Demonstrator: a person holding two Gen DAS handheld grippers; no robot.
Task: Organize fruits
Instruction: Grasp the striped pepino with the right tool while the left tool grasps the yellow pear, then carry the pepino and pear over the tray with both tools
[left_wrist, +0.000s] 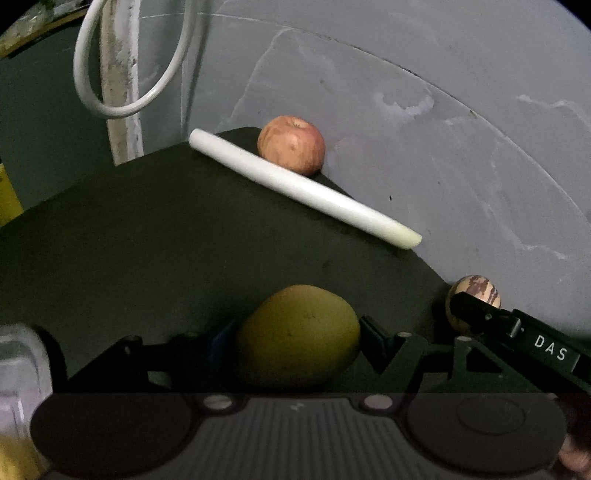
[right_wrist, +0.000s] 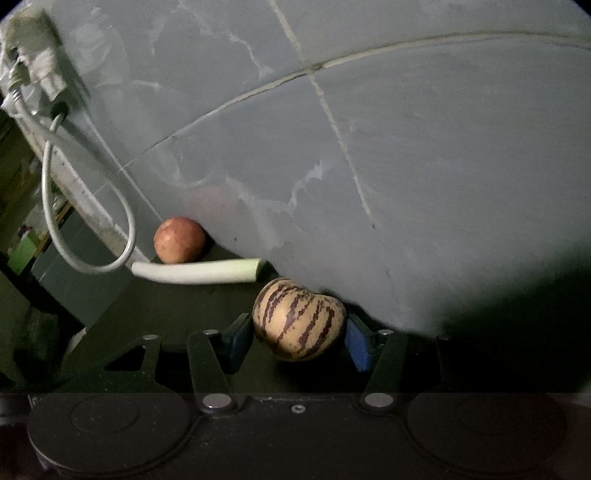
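Two fruits sit between jaws now: the left gripper (left_wrist: 295, 336) clenches a yellow pear (left_wrist: 297, 334), the right gripper (right_wrist: 295, 332) clasps one striped pepino melon (right_wrist: 298, 318). One apple (left_wrist: 291, 144) and one leek stalk (left_wrist: 303, 188) lie far ahead of both, seemingly unsorted.

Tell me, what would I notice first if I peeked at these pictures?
Probably the striped fruit, cream with dark purple streaks, sitting between the right gripper fingers near the grey wall. Next, the big yellow fruit between the left gripper fingers. Farther back, a red apple sits in the corner, behind a long white leek stalk.
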